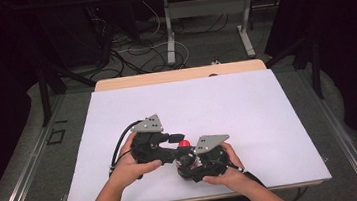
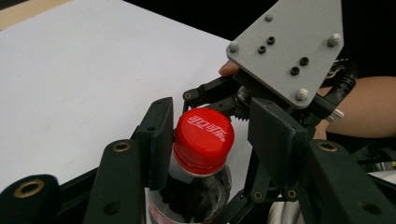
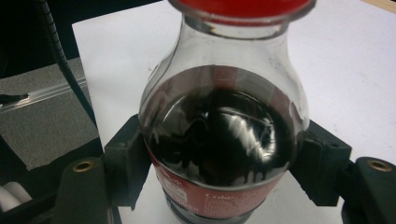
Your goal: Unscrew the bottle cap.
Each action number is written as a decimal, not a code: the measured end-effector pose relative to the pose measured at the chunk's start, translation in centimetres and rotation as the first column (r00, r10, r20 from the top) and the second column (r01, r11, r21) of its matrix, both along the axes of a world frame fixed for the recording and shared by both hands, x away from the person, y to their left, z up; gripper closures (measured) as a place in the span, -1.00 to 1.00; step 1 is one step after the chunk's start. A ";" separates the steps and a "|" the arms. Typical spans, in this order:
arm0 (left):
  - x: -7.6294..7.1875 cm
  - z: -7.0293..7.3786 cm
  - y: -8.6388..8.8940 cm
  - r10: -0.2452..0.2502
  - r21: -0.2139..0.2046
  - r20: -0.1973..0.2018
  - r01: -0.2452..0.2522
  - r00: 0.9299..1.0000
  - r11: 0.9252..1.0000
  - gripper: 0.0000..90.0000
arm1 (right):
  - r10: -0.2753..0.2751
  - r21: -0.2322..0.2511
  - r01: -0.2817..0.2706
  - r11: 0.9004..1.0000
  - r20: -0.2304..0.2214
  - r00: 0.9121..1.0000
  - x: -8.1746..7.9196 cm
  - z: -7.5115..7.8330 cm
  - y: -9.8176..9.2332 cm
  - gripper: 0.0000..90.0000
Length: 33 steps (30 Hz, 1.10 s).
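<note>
Cola bottle (image 1: 187, 161) stands low on the white table (image 1: 247, 108), at about six o'clock of the sheet, caught between the two hand-held tools. It is clear plastic with dark drink up to the shoulder and a red label band near the bottom, seen close in the right gripper view (image 3: 224, 135). Its red cap (image 2: 204, 139) carries white lettering on top.

The right claw (image 3: 224, 163) is closed around the bottle's body: one black jaw presses the bottle wall at nine o'clock and the other at three o'clock, just above the label. From above, the right claw (image 1: 193, 167) sits under its grey three-cornered plate, with the right hand (image 1: 226, 168) wrapped around the handle at about five o'clock of the bottle.

The left claw (image 2: 212, 135) comes in around the cap. Its one jaw touches the cap's side at nine o'clock; the other jaw stands just beside the cap at three o'clock with a small gap showing, so it is narrowed on the cap but I cannot tell whether it grips. The left hand (image 1: 128, 166) holds its tool at nine o'clock of the bottle, a black cable (image 1: 120, 142) looping off behind it.
</note>
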State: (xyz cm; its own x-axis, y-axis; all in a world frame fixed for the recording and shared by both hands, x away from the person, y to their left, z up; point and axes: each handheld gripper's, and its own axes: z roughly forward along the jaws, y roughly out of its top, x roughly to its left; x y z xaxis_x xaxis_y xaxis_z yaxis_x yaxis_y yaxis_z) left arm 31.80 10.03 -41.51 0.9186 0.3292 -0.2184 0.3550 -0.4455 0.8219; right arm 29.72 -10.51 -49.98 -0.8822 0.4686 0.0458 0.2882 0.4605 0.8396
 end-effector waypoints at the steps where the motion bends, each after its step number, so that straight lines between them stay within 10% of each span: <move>1: 0.1 -0.1 0.0 0.001 0.006 0.004 -0.001 1.000 1.000 0.15 | 0.003 -0.001 -0.003 1.000 0.002 1.000 0.0 0.0 0.0 -0.35; 8: 0.3 -0.2 -0.3 -0.003 0.029 -0.005 0.003 1.000 1.000 0.34 | 0.005 -0.006 -0.005 1.000 0.000 1.000 0.0 0.0 0.1 -0.35; 16: -1.0 -0.2 -1.2 0.123 0.038 0.036 -0.125 0.992 0.991 0.36 | -0.017 -0.003 0.017 1.000 -0.004 1.000 0.0 -0.1 0.0 -0.35; 22: -2.0 0.1 -2.2 0.256 0.060 0.050 -0.259 0.965 0.964 0.36 | -0.047 0.001 0.047 0.999 -0.007 0.999 0.1 0.0 -0.2 -0.35; 28: -2.9 0.2 -3.5 0.391 0.072 0.061 -0.395 0.918 0.916 0.36 | -0.080 -0.001 0.080 0.997 -0.001 0.997 0.2 0.0 -0.3 -0.35; 33: -2.7 0.3 -3.5 0.391 0.074 0.032 -0.392 0.920 0.917 0.34 | -0.071 -0.013 0.071 0.997 -0.015 0.997 0.3 0.1 -0.5 -0.35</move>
State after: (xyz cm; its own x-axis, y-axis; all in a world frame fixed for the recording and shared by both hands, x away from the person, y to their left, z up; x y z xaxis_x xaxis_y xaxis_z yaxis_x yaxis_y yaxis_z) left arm 29.10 6.51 -41.18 0.7161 0.6785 -0.1639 0.5007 -0.3357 0.7979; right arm 30.03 -10.96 -49.92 -0.8458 0.5308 0.0534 0.3338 0.4486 0.8291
